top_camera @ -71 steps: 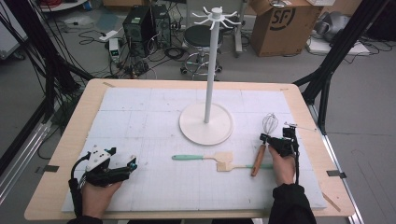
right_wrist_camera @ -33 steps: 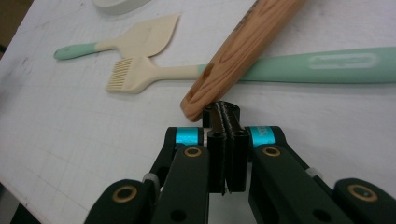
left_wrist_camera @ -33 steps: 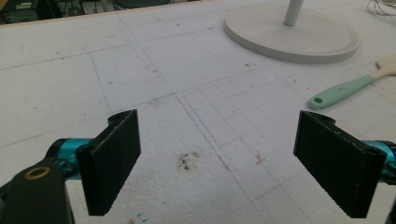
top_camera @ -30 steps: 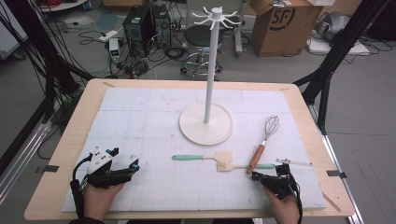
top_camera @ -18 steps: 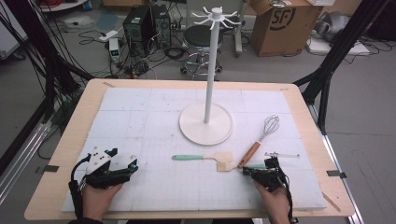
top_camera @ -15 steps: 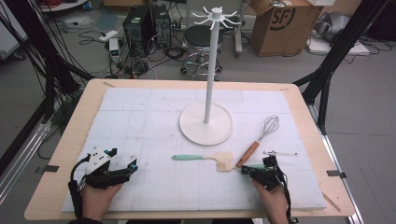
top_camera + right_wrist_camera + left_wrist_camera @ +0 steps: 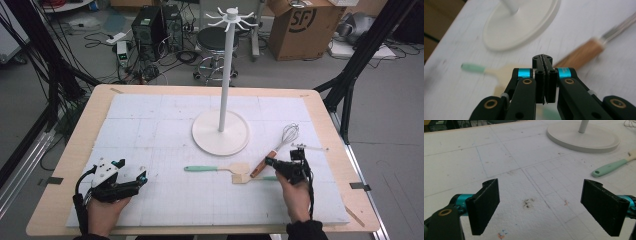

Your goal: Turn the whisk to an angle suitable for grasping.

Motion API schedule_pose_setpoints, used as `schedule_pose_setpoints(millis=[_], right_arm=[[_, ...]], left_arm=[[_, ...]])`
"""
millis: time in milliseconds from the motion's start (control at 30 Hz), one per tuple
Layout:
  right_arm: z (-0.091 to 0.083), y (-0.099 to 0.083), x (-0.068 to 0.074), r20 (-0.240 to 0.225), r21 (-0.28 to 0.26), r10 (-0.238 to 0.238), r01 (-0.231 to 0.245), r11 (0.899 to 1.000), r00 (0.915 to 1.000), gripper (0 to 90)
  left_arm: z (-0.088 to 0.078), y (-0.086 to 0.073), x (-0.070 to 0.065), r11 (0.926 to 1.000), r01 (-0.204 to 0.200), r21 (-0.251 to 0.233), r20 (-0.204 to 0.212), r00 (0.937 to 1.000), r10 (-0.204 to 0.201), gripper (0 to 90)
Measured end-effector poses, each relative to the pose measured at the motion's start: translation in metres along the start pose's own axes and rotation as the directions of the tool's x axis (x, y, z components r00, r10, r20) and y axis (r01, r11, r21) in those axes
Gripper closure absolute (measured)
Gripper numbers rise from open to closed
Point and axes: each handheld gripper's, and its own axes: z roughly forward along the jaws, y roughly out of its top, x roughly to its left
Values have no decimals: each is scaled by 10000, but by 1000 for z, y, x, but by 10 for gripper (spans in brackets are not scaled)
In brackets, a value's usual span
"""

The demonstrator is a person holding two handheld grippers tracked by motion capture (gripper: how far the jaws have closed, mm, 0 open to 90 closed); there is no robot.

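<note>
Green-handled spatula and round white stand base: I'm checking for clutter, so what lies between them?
Nothing: bare white mat separates the green-handled spatula from the round white stand base, seen in the high view.

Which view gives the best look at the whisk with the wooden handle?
The high view: the whisk lies whole beside the right claw. The right gripper view gives only its blurred handle; the left gripper view catches wire loops at its top corner.

A grey floor [image 7: 395,120] spread behind the wooden table [image 7: 60,165], littered with tangled cables [image 7: 100,37] in the upper left of the frame. A black computer tower [image 7: 146,24] stood there, beside a black round stool [image 7: 216,42] at top centre. A cardboard box [image 7: 300,25] sat upper right, flanked by black frame struts [image 7: 367,47].
</note>
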Motion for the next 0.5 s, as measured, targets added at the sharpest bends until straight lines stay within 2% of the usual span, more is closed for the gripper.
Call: schedule_pose_setpoints(millis=[67, 167, 200, 233, 267, 300, 433, 500], right_arm=[[12, 24, -9, 739, -161, -121, 134, 9998, 9972, 896], [24, 40, -24, 1073, -180, 358, -341, 9993, 9936, 896], [24, 40, -24, 1073, -180, 358, -341, 9993, 9936, 896], [29, 46, -29, 1409, -44, 230, -226, 9997, 9898, 896], [32, 46, -31, 1592, 65, 156, -169, 9998, 9871, 896], [35, 46, -32, 1625, 211, 217, -255, 9995, 9865, 896], [41, 41, -38, 1924, 668, -83, -47, 9978, 9813, 896], [41, 39, -37, 1958, 553, -163, 55, 9985, 9805, 896]], left_arm=[[1, 0, 0, 10000, -14, 53, 22, 10000, 14, 162], [0, 0, 2, 10000, -30, 64, 17, 10000, 30, 162], [0, -1, 2, 10000, -12, 55, -28, 10000, 12, 162], [-1, -1, 2, 10000, -18, 84, -37, 10000, 18, 162], [-1, -1, 3, 10000, -4, 67, -61, 10000, 5, 162], [-2, -2, 3, 10000, 1, 70, -77, 10000, 0, 163], [-4, -3, 6, 9999, 111, 53, -155, 9998, -110, 163], [-5, -3, 6, 10000, 69, 64, -138, 9999, -68, 163]])
